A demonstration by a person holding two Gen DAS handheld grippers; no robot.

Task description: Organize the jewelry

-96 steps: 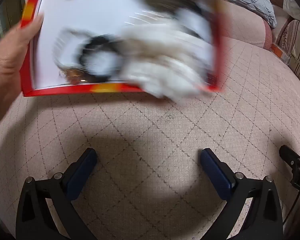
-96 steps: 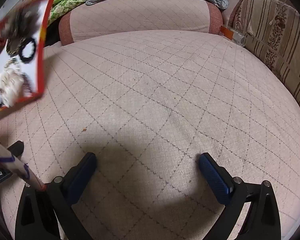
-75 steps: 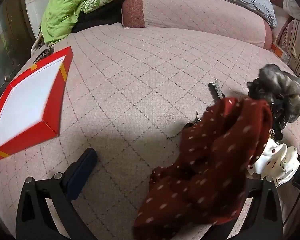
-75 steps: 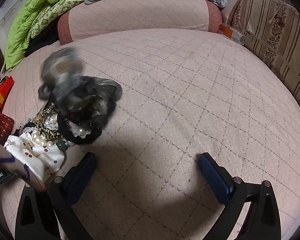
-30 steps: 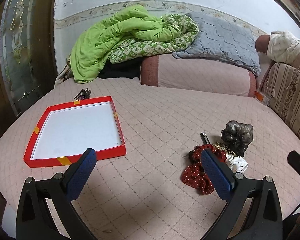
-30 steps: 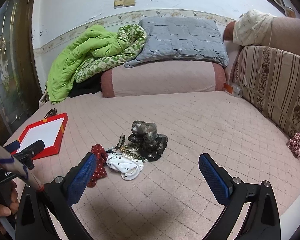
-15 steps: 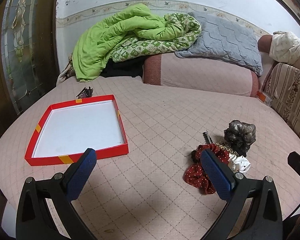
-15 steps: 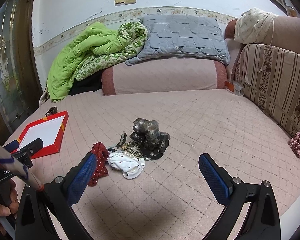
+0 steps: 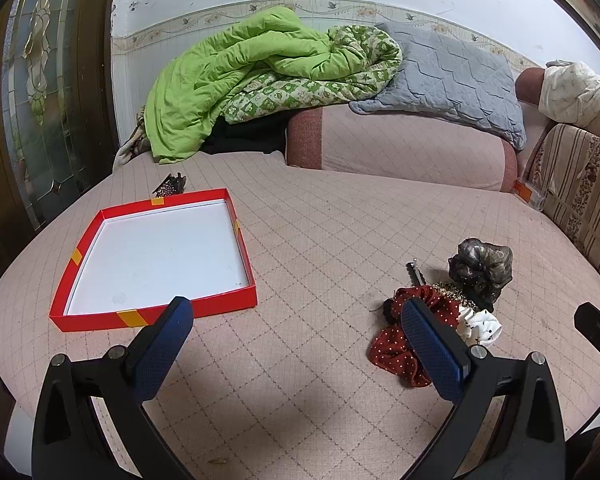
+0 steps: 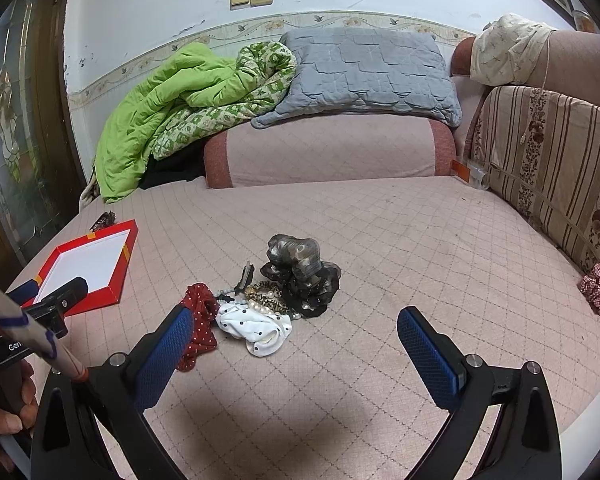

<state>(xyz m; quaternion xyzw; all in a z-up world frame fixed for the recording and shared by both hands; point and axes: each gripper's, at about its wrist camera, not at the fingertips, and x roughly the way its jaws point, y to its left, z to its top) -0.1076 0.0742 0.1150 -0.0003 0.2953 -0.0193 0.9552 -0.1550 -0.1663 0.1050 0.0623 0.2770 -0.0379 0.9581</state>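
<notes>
A shallow red box [image 9: 156, 258] with a white floor lies empty on the pink quilted bed; it also shows at the left as the red box [image 10: 88, 266]. A heap of jewelry and hair ties sits mid-bed: a dark grey scrunchie [image 10: 296, 254], a red dotted scrunchie [image 10: 198, 322], a white dotted scrunchie [image 10: 254, 326], pearl and bead strands [image 10: 260, 294] and a black clip [image 10: 246, 274]. The same heap [image 9: 452, 304] lies right of the box. My left gripper [image 9: 296, 344] and right gripper [image 10: 294, 346] both hover open, holding nothing, short of the heap.
A green quilt [image 9: 260, 80], a grey pillow [image 9: 448, 80] and a pink bolster [image 9: 400, 152] line the back. A striped cushion [image 10: 556, 160] borders the right side, with a red checked scrunchie [image 10: 598, 288] beside it. A dark clip [image 9: 172, 185] lies behind the box.
A hand tipped the box's contents onto the bed and set the box down empty at the left. Since then both grippers have stayed open and shifted only slightly.
</notes>
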